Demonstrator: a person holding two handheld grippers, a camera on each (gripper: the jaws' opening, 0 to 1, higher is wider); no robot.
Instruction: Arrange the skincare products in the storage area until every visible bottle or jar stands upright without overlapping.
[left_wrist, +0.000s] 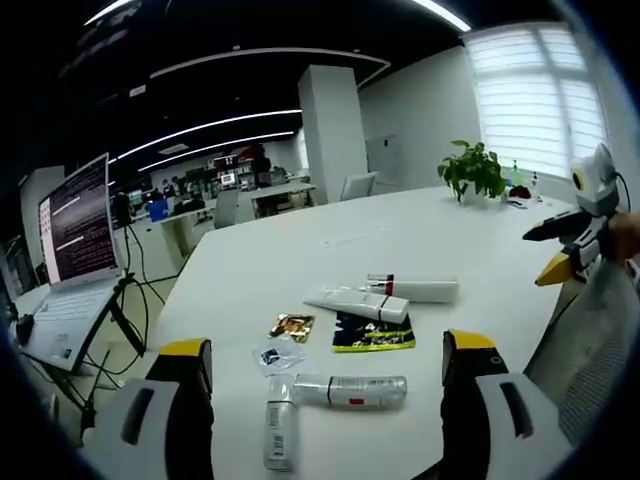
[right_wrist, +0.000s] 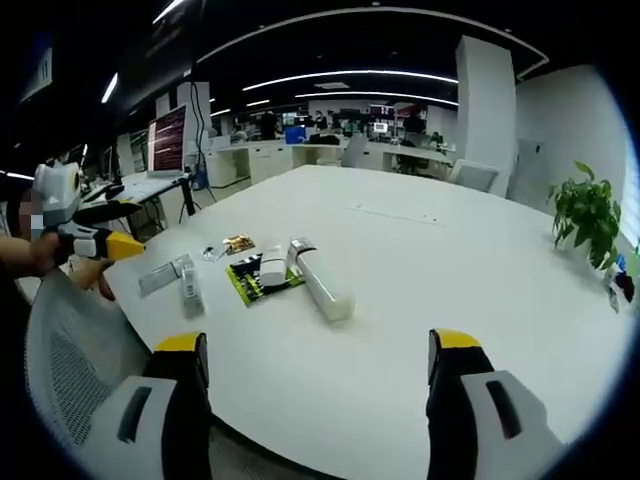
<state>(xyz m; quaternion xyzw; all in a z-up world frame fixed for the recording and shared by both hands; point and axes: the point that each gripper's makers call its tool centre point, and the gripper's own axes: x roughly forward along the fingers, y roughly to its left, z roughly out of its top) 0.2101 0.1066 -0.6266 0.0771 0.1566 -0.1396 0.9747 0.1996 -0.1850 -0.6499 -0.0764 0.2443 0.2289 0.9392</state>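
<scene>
Several skincare products lie flat on the white table (left_wrist: 300, 250). In the left gripper view I see a white tube with a red band (left_wrist: 415, 289), a second white tube (left_wrist: 358, 303), a dark green sachet (left_wrist: 373, 333), a gold packet (left_wrist: 292, 325), a small clear packet (left_wrist: 279, 354), a clear bottle (left_wrist: 350, 390) and a grey-white tube (left_wrist: 281, 432). My left gripper (left_wrist: 327, 345) is open just above the clear bottle, holding nothing. My right gripper (right_wrist: 318, 340) is open over bare table, short of the long white tube (right_wrist: 322, 275), the green sachet (right_wrist: 250, 283) and the grey-white tube (right_wrist: 190, 285).
A mesh office chair (right_wrist: 80, 370) stands at the table's near edge. A potted plant (left_wrist: 472, 170) sits at the far side by the window. A laptop on a stand (left_wrist: 75, 225) is off the table's left. Each gripper shows in the other's view (left_wrist: 540, 257) (right_wrist: 135, 228).
</scene>
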